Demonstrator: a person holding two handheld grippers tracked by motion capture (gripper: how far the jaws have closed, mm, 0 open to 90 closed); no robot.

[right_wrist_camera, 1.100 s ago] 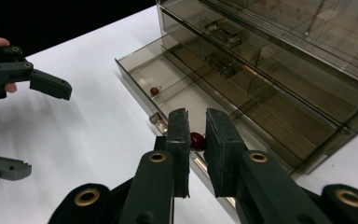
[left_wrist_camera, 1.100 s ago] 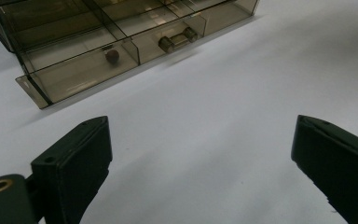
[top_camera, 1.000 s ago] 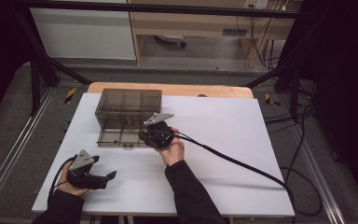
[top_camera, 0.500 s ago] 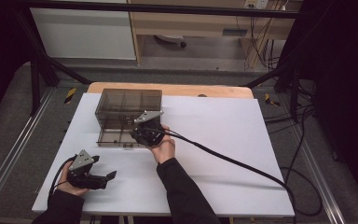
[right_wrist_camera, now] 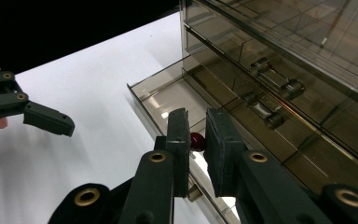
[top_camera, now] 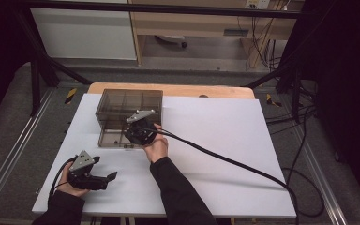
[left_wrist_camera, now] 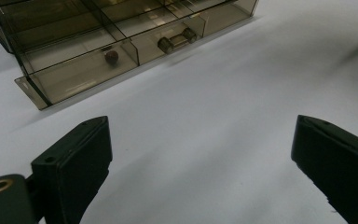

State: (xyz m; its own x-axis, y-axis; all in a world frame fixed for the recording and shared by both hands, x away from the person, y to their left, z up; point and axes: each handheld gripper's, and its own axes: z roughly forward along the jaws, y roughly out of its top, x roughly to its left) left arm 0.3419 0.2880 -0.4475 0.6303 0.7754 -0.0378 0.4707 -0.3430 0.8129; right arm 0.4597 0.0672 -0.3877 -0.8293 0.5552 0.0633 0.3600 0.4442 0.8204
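Cabinet (top_camera: 129, 105): small smoky see-through drawer unit, stood on the white table (top_camera: 225, 140) toward its far left part; used here as the landmark.
Open drawer (right_wrist_camera: 168, 100): bottom drawer, pulled out from the cabinet front toward the person; tray sat low on the table.
Ball (right_wrist_camera: 196, 139): small dark red ball, lay inside the open drawer, near its front wall; in the left gripper view it showed through the drawer front (left_wrist_camera: 112, 57).
Closed drawers: two beside the open one carried bar handles (right_wrist_camera: 279, 81); their fronts sat flush with the cabinet.
Right gripper (right_wrist_camera: 196, 140): hung over the open drawer, at the cabinet front, pointed down into the tray; in the high view (top_camera: 139, 132) it covered the drawer's right part.
Right claw: jaws drawn close together, narrow gap between the pads; the ball sat just behind that gap; whether the pads touched it could not be told.
Right hand (top_camera: 157, 147): just in front of the cabinet, sleeve running back to the table's near edge.
Left gripper (top_camera: 104, 178): well in front of the cabinet and to its left, near the table's near-left corner, pointed toward the table's middle.
Left claw: jaws spread wide, nothing between them, bare table below.
Left hand (top_camera: 72, 187): wrapped around the gripper body, resting low over the table.
Cable (top_camera: 234, 161): ran from the right gripper across the table, away from the cabinet, off the near-right edge.
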